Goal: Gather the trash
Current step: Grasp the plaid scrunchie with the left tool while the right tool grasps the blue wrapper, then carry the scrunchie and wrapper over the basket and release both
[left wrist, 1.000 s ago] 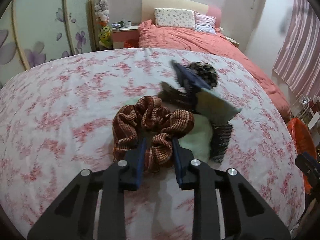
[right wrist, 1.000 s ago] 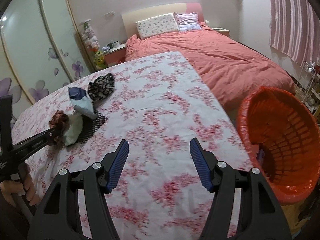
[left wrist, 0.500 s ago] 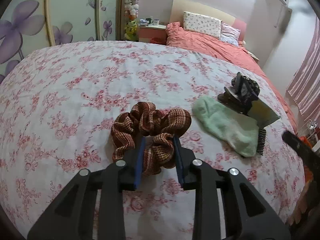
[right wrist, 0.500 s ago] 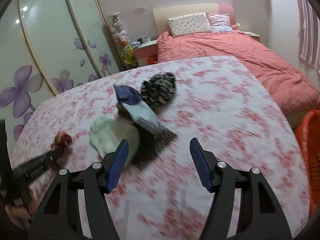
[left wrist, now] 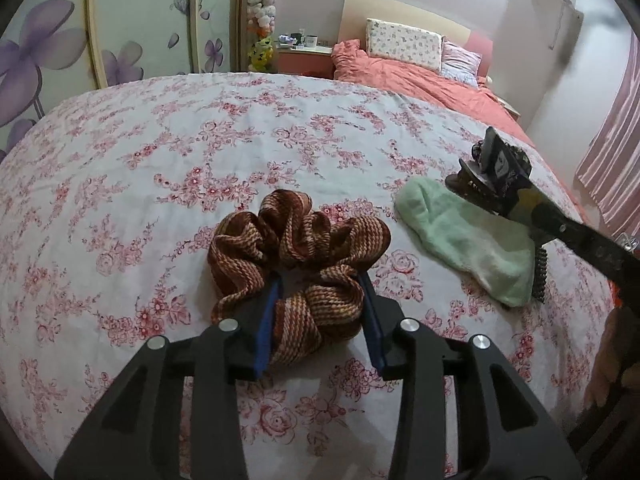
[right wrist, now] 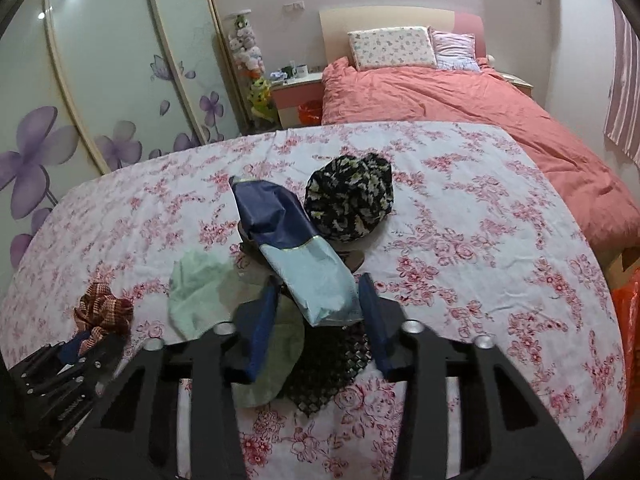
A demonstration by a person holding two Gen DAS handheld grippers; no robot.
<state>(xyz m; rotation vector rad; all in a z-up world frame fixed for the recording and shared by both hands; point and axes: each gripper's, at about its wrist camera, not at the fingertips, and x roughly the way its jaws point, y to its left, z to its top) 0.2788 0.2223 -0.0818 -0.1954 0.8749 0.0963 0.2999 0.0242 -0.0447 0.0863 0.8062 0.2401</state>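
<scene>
A brown striped scrunchie (left wrist: pixel 296 248) lies on the floral tablecloth (left wrist: pixel 200 140) between the fingers of my left gripper (left wrist: pixel 320 320). Its jaws are opening, so the hold looks loose. To the right lies a mint green sock (left wrist: pixel 452 232). In the right wrist view, my right gripper (right wrist: pixel 318 316) straddles the near end of a navy and light-blue packet (right wrist: pixel 296 248). Its jaws are closing; the right pad touches the packet and a gap remains at the left pad. Under the packet are the sock (right wrist: pixel 196 288) and a black mesh piece (right wrist: pixel 332 368). The scrunchie (right wrist: pixel 104 312) shows at lower left.
A black floral fabric bundle (right wrist: pixel 350 200) sits just behind the packet. An orange basket (right wrist: pixel 628 320) stands off the table's right edge. Beyond the table is a bed with a coral duvet (right wrist: pixel 460 96), with wardrobe doors to the left.
My left gripper pulled the scrunchie leftward away from the sock and packet, and its jaws widened. My right gripper swung from the basket side to the pile and narrowed around the packet.
</scene>
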